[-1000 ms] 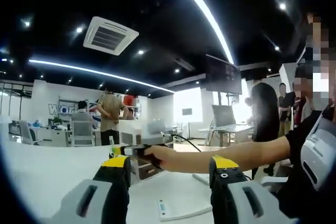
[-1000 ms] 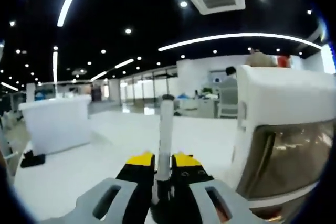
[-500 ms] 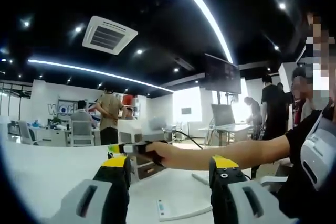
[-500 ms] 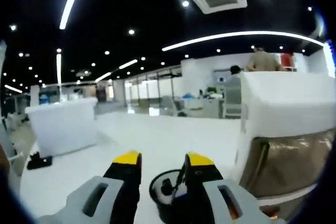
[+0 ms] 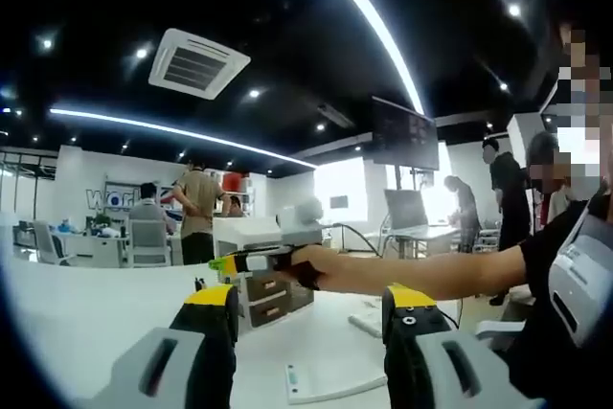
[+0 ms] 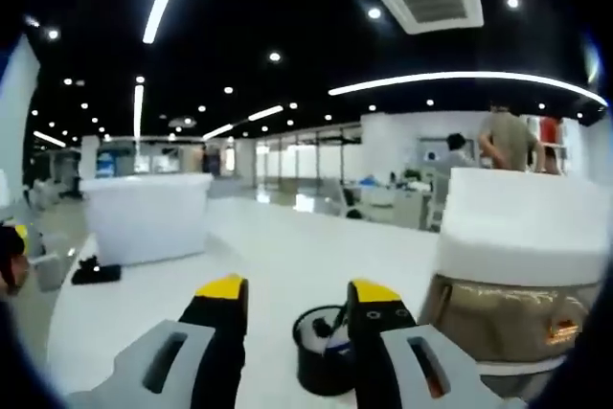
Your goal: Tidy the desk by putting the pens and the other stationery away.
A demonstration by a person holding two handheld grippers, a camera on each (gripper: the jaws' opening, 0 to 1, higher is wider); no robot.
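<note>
The right gripper (image 6: pixel 295 296), its yellow-tipped jaws spread wide and empty, is held just above a round black pen cup (image 6: pixel 323 350) on the white desk (image 6: pixel 259 261), beside a white drawer unit with a smoked front (image 6: pixel 517 284). The left gripper (image 5: pixel 309 302) is likewise held wide apart with nothing between its jaws. A straight upward withdrawal is advised, so the cup is not tipped.

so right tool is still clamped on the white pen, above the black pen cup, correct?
Not quite. In the right gripper view the right tool is open and empty above the black pen cup; the white pen already sits in the cup.
</note>
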